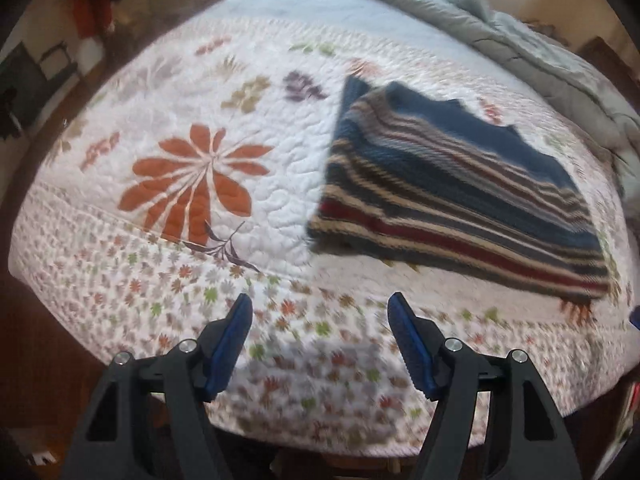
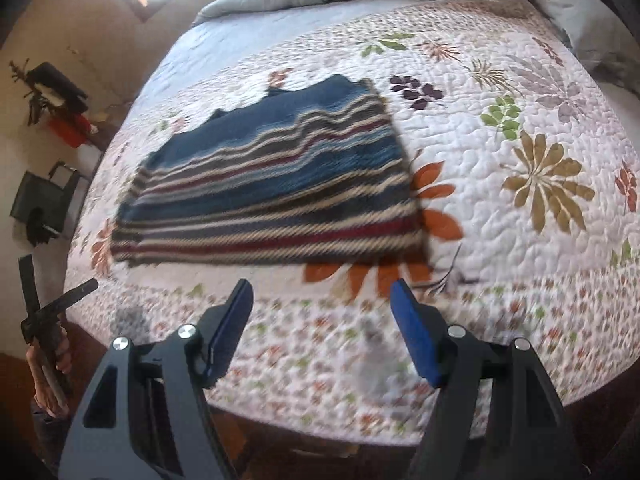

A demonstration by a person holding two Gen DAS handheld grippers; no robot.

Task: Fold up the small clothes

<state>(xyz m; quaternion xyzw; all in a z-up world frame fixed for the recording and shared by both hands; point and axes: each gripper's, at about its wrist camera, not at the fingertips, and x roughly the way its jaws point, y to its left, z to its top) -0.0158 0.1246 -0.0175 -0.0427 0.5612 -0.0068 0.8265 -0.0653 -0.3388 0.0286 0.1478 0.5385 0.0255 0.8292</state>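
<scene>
A striped knit sweater (image 1: 452,184) in navy, cream and dark red lies folded flat on the flowered quilt (image 1: 192,248). In the left wrist view it sits to the upper right of my left gripper (image 1: 320,312), which hangs open above the quilt's near border with nothing between its blue pads. In the right wrist view the same sweater (image 2: 272,184) lies to the upper left of my right gripper (image 2: 322,298), also open and empty, apart from the cloth. At that view's left edge I see the other gripper (image 2: 60,300) held in a hand.
A grey duvet (image 1: 520,40) is bunched along the far side of the bed, with a pillow (image 2: 580,24) at the far right. The quilt's near edge (image 2: 320,432) drops to a dark floor. Dark furniture and red items (image 2: 68,128) stand by the wall on the left.
</scene>
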